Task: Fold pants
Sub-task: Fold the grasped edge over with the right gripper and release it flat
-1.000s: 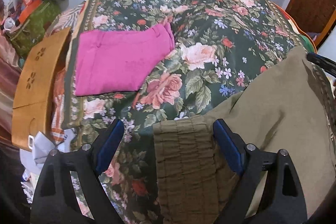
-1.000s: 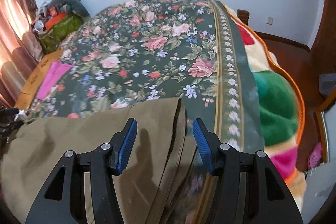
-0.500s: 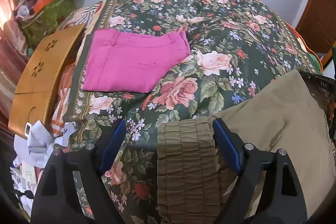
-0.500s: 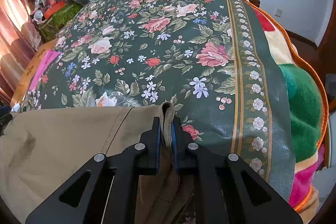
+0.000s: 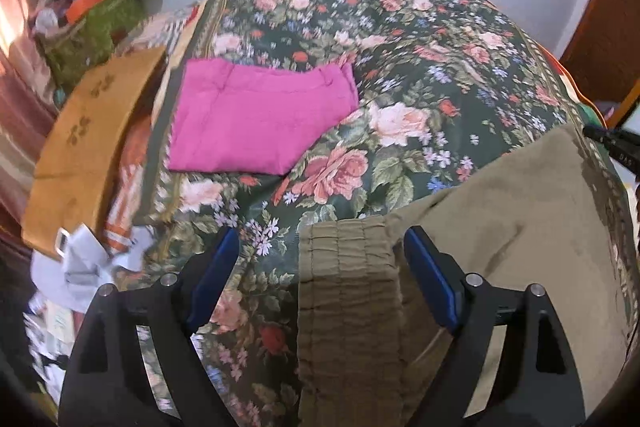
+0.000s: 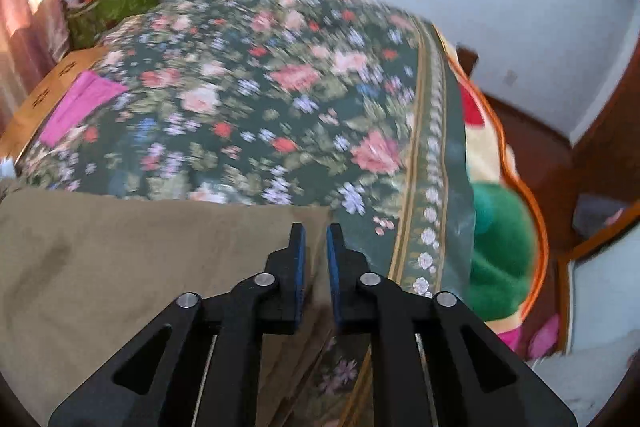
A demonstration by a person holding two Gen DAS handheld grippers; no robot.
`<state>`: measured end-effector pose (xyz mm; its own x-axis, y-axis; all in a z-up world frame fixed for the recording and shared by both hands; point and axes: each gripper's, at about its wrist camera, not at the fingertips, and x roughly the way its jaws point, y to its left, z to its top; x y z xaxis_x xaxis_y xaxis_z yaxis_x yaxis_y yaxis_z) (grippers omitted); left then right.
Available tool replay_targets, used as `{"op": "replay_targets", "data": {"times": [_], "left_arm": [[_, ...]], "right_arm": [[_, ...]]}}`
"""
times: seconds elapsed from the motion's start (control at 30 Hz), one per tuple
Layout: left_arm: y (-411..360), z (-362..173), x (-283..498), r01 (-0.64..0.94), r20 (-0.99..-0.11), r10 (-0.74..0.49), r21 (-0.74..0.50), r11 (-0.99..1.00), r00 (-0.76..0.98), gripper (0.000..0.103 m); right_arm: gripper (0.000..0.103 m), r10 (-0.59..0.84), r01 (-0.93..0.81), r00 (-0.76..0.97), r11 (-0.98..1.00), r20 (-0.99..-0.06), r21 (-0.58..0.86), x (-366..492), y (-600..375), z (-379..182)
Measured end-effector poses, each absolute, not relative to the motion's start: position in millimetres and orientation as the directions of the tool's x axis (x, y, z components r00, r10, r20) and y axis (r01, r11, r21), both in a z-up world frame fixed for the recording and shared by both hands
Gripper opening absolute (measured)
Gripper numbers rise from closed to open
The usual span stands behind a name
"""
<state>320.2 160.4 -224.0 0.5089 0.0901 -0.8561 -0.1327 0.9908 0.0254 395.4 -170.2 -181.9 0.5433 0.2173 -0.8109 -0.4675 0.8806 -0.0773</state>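
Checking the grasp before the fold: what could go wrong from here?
1. The right claw is opening its jaws with the edge of the olive pants between them, so the cloth may slip out.
2. The left claw stands wide open around the waistband. Nothing is clamped, so lifting one side would skew the fold.
3. The pink folded pants lie ahead, and swung fabric could disturb them.

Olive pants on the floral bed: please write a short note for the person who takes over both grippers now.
Left gripper: open, astride the ribbed waistband of the olive-brown cotton pants, not pinching.
Right gripper: jaws opening, narrow gap, pants' edge between the pads.
Pants lie flat at the near edge of the floral bedspread.
Done: folded magenta pants lie further back.
Left: grip both ends, fold the olive pair.
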Motion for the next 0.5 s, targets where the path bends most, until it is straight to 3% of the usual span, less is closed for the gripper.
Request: {"op": "replay_targets", "data": {"times": [0.07,0.1,0.27,0.37,0.5], "left_arm": [[154,-214,316,-0.112,-0.849,0.084,0.030,0.993,0.522,0.085],[150,-208,314,-0.100,-0.846,0.079,0.030,0.995,0.527,0.085],[131,-190,304,-0.033,-0.832,0.040,0.027,0.999,0.553,0.086],[121,-185,299,-0.005,-0.827,0.040,0.044,0.999,0.560,0.088],[118,-190,300,0.005,-0.839,0.030,0.038,0.999,0.543,0.089]], "right_arm": [[0.038,0.241,-0.484,0.564,0.872,-0.789,-0.079,384,-164,-167],[0.043,0.254,-0.486,0.575,0.871,-0.778,-0.074,378,-161,-160],[0.047,0.440,-0.580,0.496,0.810,-0.748,0.091,349,-134,-134],[0.063,0.522,-0.623,0.423,0.761,-0.741,0.181,335,-114,-132],[0.066,0.582,-0.663,0.312,0.700,-0.751,0.267,321,-81,-146]]}}
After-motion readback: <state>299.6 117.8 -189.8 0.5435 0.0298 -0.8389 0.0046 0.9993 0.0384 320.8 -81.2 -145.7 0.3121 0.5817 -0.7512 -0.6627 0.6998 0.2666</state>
